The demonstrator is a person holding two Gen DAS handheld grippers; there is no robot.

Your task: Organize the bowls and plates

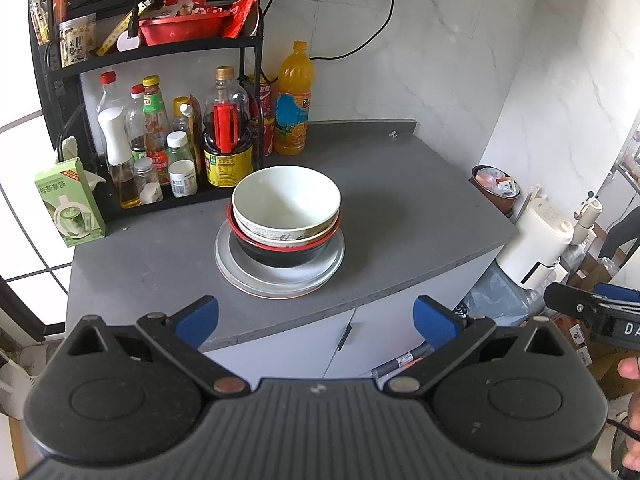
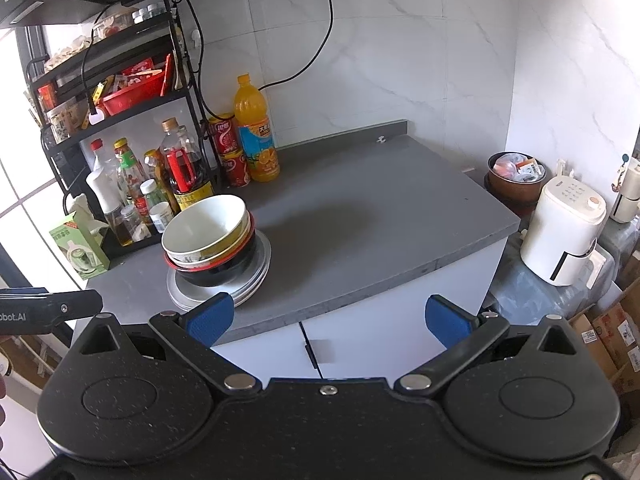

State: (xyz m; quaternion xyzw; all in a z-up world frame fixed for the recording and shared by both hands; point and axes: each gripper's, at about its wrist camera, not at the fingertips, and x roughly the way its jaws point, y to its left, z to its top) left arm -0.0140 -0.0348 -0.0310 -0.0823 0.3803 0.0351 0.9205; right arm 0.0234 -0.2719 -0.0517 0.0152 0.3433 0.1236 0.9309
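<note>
Grey stone-look countertop (image 1: 400,208) fills the middle of both views, w/ white cabinet doors (image 2: 380,332) below its near edge and marble-pattern wall tile behind. At far left a black wire rack (image 1: 248,64) holds sauce & oil bottles on the lower level and a red basket (image 1: 180,28) of packets on the shelf above. Right of the counter, lower down, sits a white appliance (image 2: 564,232) w/ a brown bin (image 2: 514,182) of rubbish behind it. The dishes are stacked in one pile on the counter's left half, just in front of the rack: pale plates (image 1: 280,276) at the bottom, a black bowl w/ red rim (image 1: 280,254) on them, then a white bowl (image 1: 286,200) nested on top, tilted slightly. An orange drink bottle (image 1: 294,100) stands upright at the far edge beside red cans (image 2: 230,148); a green carton (image 1: 70,204) is at the left end. Left gripper (image 1: 316,320) hovers near the counter's front edge, blue pads spread wide, nothing between them, apart from the stack. Right gripper (image 2: 328,316) likewise has jaws wide apart & empty, w/ its left pad overlapping the plates' near rim in view; can't tell if touching.
</note>
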